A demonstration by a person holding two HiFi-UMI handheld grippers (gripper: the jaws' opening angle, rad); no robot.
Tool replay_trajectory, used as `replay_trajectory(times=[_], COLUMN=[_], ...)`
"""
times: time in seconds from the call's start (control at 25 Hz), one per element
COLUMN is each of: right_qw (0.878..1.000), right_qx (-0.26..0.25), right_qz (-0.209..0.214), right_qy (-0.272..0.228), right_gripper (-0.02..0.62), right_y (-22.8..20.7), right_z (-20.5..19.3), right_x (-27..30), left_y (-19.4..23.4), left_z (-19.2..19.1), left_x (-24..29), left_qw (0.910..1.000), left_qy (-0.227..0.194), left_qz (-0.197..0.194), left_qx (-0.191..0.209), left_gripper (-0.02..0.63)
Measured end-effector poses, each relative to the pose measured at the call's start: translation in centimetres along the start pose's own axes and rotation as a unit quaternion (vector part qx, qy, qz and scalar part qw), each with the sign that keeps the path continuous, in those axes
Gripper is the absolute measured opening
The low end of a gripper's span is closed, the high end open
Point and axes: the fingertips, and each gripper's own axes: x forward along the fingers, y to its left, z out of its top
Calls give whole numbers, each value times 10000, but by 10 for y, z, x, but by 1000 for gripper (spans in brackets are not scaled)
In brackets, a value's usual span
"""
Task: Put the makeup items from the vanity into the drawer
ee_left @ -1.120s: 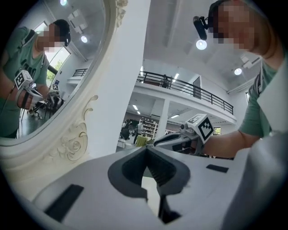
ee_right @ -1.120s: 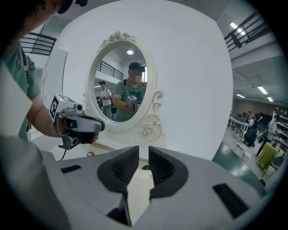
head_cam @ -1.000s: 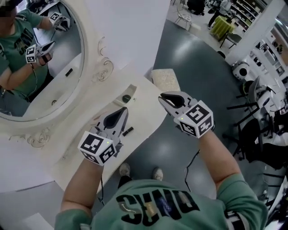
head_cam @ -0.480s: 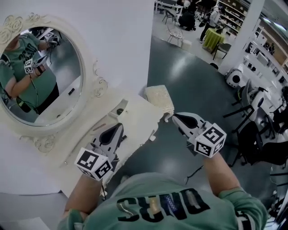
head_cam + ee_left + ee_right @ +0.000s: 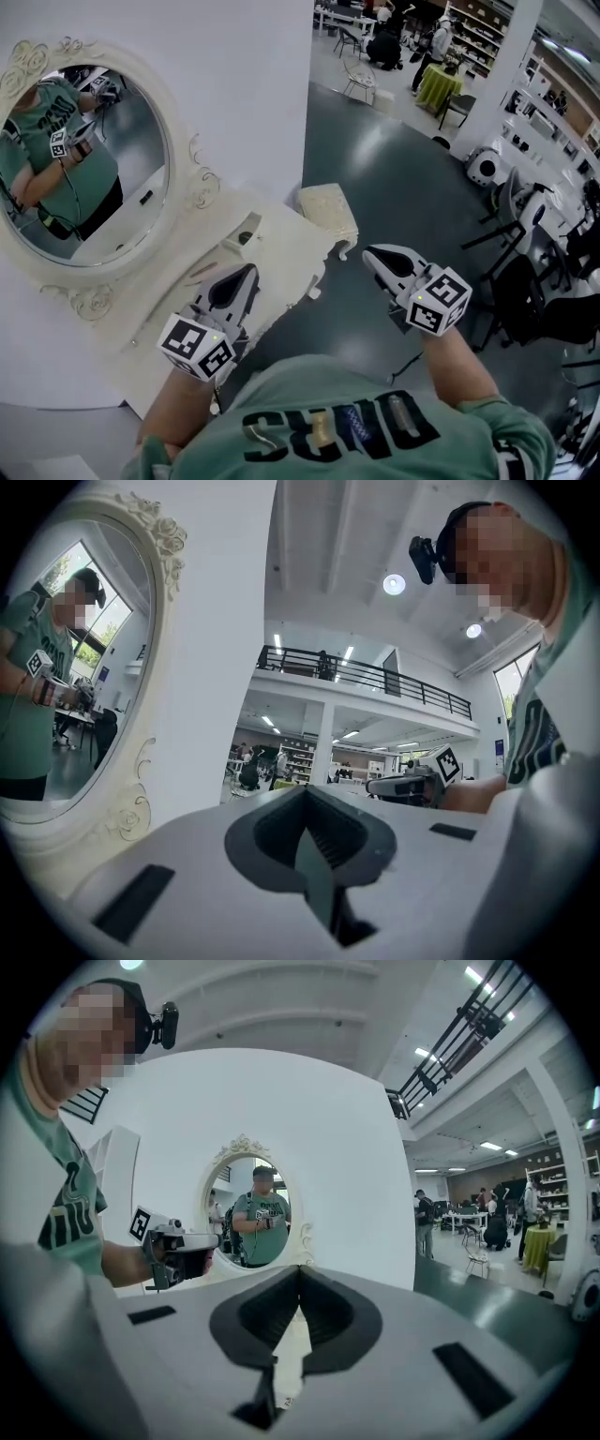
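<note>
The left gripper hangs over the vanity's front edge, jaws together, empty. The right gripper, off the vanity's right side, has just been closing and meets on nothing. An oval mirror backs the vanity, a cream stool stands at its far corner, and a small dark makeup item lies on top.

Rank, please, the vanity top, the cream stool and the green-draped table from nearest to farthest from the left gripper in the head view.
1. Vanity top: right under the left gripper.
2. Cream stool: on the floor just past the vanity's far end, to the right.
3. Green-draped table: far back across the hall, upper right.
</note>
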Motion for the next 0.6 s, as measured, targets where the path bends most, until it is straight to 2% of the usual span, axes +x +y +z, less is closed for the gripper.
replay_trajectory(times=[0.6], right_qw=[9999], right_qx=[-42], right_qz=[61], right_qy=[-88], right_gripper=[10], right_y=[7], right_z=[3], right_x=[2], left_y=[0], left_z=[0], left_x=[-9], left_qw=[10000], left_qy=[-39], left_qz=[49], left_qx=[-37], left_gripper=[3])
